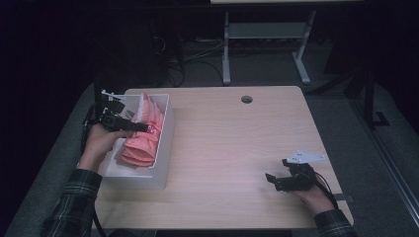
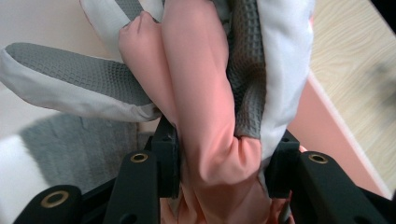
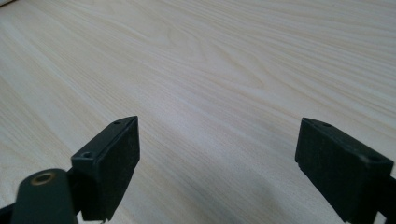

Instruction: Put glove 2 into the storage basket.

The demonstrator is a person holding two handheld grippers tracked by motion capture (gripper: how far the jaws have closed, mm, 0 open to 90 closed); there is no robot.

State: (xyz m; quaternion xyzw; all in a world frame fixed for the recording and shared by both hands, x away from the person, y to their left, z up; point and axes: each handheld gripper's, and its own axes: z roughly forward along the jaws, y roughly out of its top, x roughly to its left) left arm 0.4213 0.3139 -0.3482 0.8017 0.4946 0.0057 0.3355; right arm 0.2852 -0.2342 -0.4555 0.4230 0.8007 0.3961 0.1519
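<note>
Clearly the left gripper [image 2: 219,172] pinches a soft pink cloth [image 2: 205,116] over the white box [image 1: 165,148]; it is light and floppy, so grip a thick fold. The right gripper [image 3: 215,163] rests spread.

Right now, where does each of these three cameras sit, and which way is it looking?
High view: above the person's side, looking forward and down on the table; both forearms, the left gripper at the bin, the right gripper over bare wood.
Left gripper view: rides that gripper, looks along its fingers, which pinch a pink cloth.
Right gripper view: rides that gripper, looks along its open fingers across the tabletop.
Shared: the high and left gripper views both show the pink cloth and the left gripper.
</note>
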